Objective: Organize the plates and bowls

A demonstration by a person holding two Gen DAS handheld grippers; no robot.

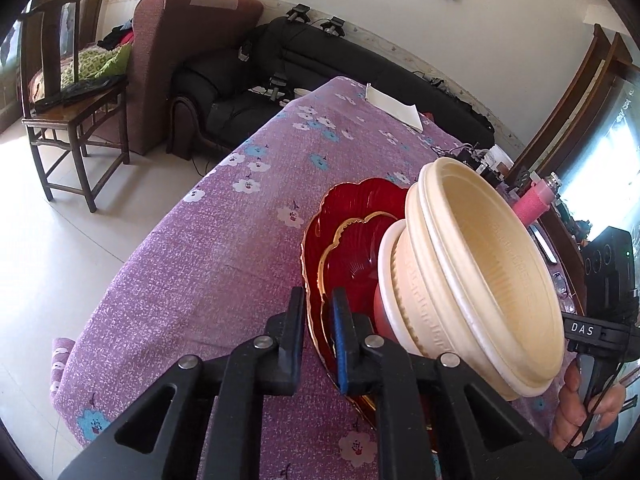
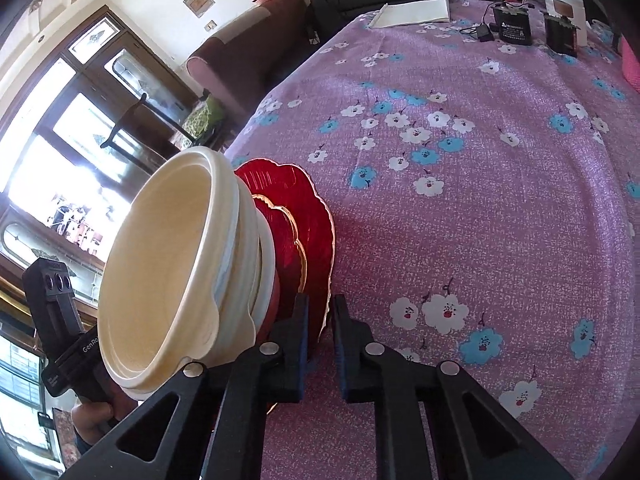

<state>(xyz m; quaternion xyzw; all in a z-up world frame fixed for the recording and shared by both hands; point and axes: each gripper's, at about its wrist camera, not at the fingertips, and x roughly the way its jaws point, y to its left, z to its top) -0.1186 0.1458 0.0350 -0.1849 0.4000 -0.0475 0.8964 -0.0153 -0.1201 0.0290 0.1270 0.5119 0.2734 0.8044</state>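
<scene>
left hand-held gripper (image 1: 316, 320): clamped on red plates (image 1: 344, 224) rim, lower centre | right hand-held gripper (image 2: 320, 320): clamped on same rim | cream bowls (image 1: 480, 272) stacked on plates, right of frame

**Stack at the desk's near edge**

On the desk (image 2: 500, 208), nested bowls (image 1: 492, 280) sit on a small plate (image 1: 352, 256), itself on a larger plate (image 1: 352, 200). The left hand-held gripper (image 1: 318, 336) and right hand-held gripper (image 2: 320, 340) clamp the larger plate's rim from opposite sides. A folded paper (image 2: 416, 10) lies at the far edge.

Opposing close wrist views, shared stack (image 1: 460, 280)
</scene>
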